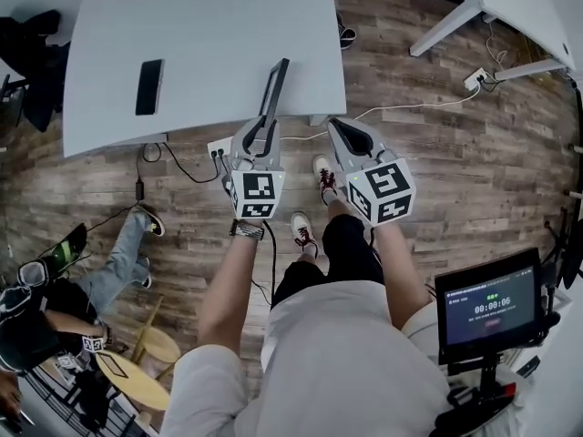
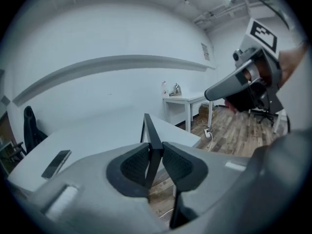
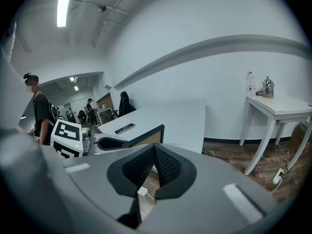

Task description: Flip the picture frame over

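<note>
The picture frame [image 1: 273, 89] is a thin dark-edged panel, seen edge-on and standing nearly upright over the front edge of the grey table [image 1: 209, 35]. My left gripper [image 1: 261, 137] is shut on its lower edge. In the left gripper view the frame [image 2: 148, 128] runs up between the two black pads [image 2: 134, 165], which press on both of its faces. My right gripper [image 1: 352, 137] hangs beside it on the right, apart from the frame, shut with nothing in it. The right gripper view shows the frame's brown face [image 3: 146, 136] held by the left gripper [image 3: 105, 143].
A black phone [image 1: 149, 86] lies on the grey table to the left. A power strip [image 1: 219, 148] and cables lie on the wood floor below the table edge. A white table [image 1: 510, 7] stands at the upper right. A person sits at the lower left [image 1: 55, 308], and a monitor [image 1: 487, 303] stands at the lower right.
</note>
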